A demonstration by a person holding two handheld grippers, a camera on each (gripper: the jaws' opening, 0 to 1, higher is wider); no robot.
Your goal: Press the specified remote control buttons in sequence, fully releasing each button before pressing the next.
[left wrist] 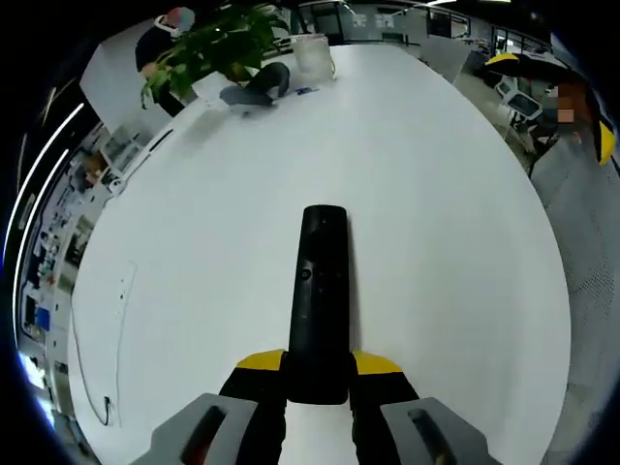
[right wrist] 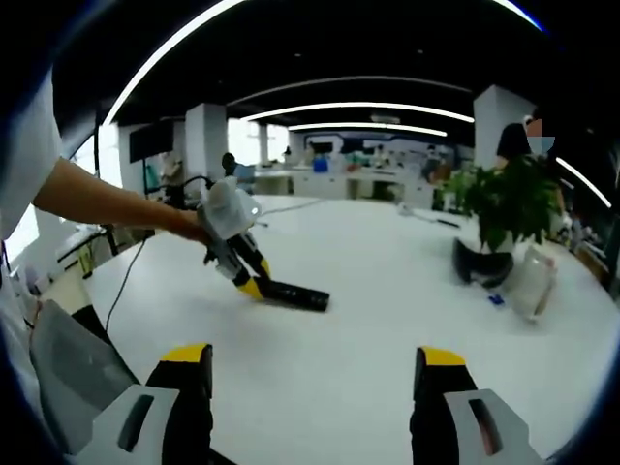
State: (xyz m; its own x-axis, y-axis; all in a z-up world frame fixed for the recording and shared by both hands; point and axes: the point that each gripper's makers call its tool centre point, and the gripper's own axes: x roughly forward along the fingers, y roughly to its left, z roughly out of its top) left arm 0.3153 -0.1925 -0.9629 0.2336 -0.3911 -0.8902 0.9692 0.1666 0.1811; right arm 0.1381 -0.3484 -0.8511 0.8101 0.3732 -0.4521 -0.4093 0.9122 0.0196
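Left gripper view: left gripper (left wrist: 318, 373) clamps the remote (left wrist: 319, 300) at lower centre, long axis running straight ahead over the table (left wrist: 455, 242). Right gripper view: right gripper (right wrist: 315, 387) gapes wide and empty at the bottom, remote (right wrist: 294, 294) centre-left, well apart.

white table (right wrist: 387, 291), potted plant (right wrist: 504, 208), curved ceiling lights (right wrist: 358, 107).

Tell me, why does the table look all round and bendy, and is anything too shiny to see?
Left gripper view: the fisheye lens bulges the white table; the remote stays sharp. Right gripper view: ceiling light strips curve into arcs, and the plant looks dim.
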